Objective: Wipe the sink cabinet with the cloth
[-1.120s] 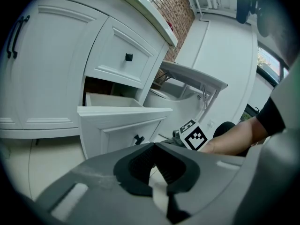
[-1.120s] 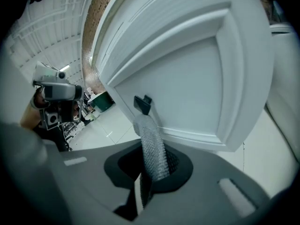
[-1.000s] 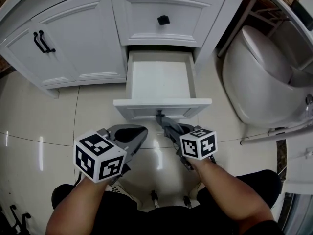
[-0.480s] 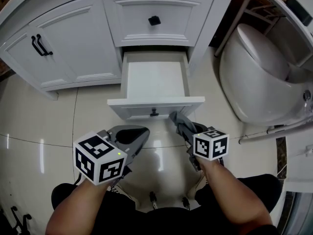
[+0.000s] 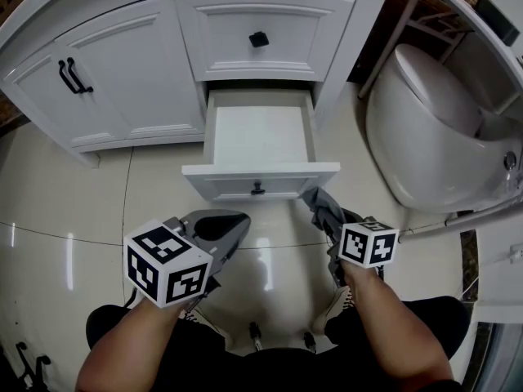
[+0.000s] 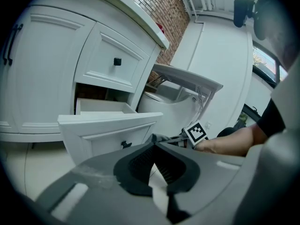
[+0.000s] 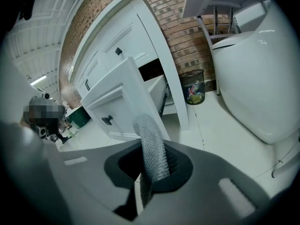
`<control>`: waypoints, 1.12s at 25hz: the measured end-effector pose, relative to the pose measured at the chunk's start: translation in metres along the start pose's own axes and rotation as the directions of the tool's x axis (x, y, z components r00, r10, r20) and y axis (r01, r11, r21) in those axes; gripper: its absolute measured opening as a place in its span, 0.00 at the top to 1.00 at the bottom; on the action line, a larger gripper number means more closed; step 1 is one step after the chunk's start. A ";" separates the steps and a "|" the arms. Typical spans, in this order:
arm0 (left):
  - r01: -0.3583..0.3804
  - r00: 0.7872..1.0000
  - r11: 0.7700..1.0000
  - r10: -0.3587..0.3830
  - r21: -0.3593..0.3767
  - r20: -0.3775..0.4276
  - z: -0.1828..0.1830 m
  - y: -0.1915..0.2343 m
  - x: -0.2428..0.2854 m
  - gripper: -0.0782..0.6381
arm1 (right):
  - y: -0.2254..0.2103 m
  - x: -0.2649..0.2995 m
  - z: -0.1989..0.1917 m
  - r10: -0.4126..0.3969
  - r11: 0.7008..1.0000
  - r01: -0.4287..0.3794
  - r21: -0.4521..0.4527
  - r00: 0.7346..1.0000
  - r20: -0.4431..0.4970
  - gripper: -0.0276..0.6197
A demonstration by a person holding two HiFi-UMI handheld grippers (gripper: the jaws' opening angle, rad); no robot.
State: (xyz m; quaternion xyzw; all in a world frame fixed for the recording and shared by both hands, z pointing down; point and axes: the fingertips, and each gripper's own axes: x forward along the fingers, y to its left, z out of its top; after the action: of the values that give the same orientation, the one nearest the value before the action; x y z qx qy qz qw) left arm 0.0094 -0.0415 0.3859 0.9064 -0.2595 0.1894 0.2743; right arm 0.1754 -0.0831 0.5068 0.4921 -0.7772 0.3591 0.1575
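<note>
Open drawer [image 5: 229, 182] juts ahead (toilet [image 5: 433, 129] crowds right); floor [image 5: 65, 211] leftward free.

We're looking down at glossy cream tile floor [image 5: 65, 202]: the white sink cabinet [image 5: 131, 72] stands on it, toilet [image 5: 433, 129] beside.

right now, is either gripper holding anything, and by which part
The right gripper holds the grey cloth, pinched at a bunched fold between its jaws, with one end sticking out past them. The left gripper holds nothing; its jaws are together.
</note>
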 end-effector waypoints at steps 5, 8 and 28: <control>-0.025 1.000 1.000 0.025 0.000 0.016 0.002 0.006 -0.008 0.89 | 0.039 -0.004 0.009 0.059 0.996 -0.058 -0.064 0.998 0.012 0.92; -0.053 0.998 0.998 0.054 -0.014 0.031 0.002 0.014 -0.017 0.89 | 0.114 -0.010 0.024 0.212 0.961 -0.203 -0.189 0.977 0.031 0.92; -0.182 0.962 0.975 0.204 -0.128 0.183 0.018 0.075 -0.073 0.89 | 0.258 0.045 0.059 0.493 0.823 -0.463 -0.330 0.870 0.009 0.92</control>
State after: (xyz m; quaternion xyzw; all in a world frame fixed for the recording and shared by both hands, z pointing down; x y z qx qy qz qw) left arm -0.0881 -0.0796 0.3662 0.8745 -0.3823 0.1110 0.2772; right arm -0.0654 -0.0880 0.3891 0.2659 -0.9296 0.2339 0.1026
